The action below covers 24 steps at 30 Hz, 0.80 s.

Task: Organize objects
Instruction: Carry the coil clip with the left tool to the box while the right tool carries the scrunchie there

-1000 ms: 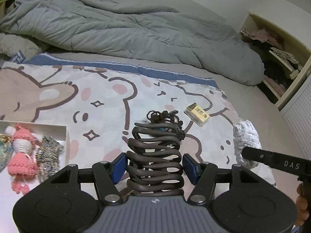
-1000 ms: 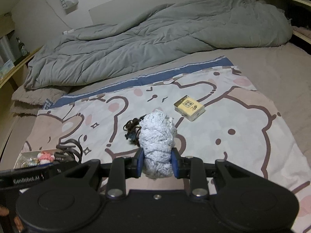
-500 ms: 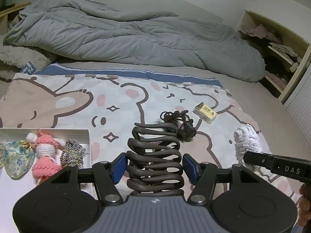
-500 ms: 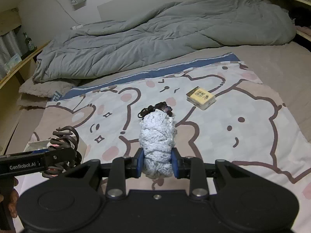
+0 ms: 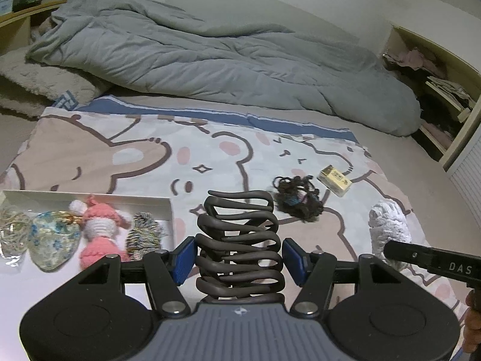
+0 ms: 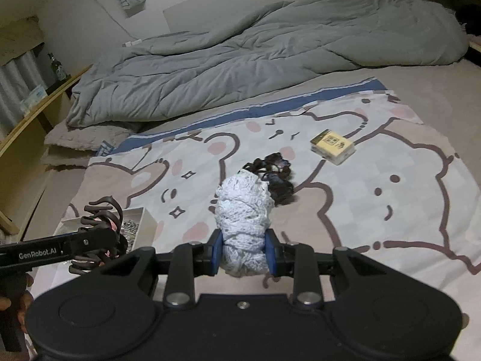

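Both views are fisheye cameras mounted just behind a handheld gripper's fingers, looking forward and obliquely down over a bed toward the grey duvet (image 5: 228,69) at its far side. The left wrist view sits to the left, close over the white tray (image 5: 168,210); the right wrist view sits further right. Both share the bear-print sheet (image 6: 390,186), the yellow box (image 5: 335,180), and each other's gripper at the frame edge.

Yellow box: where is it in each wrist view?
Left wrist: yellow box right of centre, just right of the dark hair ties.
Right wrist: yellow box upper right of centre, right of the same ties.
Shared landmark: the hair ties.
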Available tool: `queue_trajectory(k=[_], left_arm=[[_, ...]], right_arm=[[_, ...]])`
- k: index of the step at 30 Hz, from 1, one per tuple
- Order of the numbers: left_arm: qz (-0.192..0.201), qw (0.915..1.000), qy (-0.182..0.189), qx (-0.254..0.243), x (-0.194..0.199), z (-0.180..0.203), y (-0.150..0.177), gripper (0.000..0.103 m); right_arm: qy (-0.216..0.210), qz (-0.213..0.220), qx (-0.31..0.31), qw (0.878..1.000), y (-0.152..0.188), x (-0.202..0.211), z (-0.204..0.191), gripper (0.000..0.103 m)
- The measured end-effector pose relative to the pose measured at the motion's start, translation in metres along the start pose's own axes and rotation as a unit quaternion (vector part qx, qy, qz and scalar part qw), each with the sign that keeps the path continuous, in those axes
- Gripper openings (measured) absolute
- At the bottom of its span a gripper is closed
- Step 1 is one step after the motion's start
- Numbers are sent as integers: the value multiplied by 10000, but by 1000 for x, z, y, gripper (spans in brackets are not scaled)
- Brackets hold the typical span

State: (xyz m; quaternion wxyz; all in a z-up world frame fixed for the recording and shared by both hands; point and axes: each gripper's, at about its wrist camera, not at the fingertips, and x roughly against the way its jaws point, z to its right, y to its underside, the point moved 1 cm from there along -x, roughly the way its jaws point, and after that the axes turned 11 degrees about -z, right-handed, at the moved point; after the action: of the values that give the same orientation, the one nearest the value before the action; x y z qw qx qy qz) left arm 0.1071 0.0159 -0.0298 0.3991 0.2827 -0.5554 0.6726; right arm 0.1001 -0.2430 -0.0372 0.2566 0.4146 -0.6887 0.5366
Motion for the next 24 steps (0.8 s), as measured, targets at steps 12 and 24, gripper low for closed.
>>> queue_trajectory(k=[12,24], left_arm=[[15,9990,-363,243,23,-65,12,62],[-61,9968,-673,430,48,-135,38,62]], right_arm=[[-245,-101,247,9993,5,-10,-36,30],[-554,-240,667,9959,15,-30,-96,30]])
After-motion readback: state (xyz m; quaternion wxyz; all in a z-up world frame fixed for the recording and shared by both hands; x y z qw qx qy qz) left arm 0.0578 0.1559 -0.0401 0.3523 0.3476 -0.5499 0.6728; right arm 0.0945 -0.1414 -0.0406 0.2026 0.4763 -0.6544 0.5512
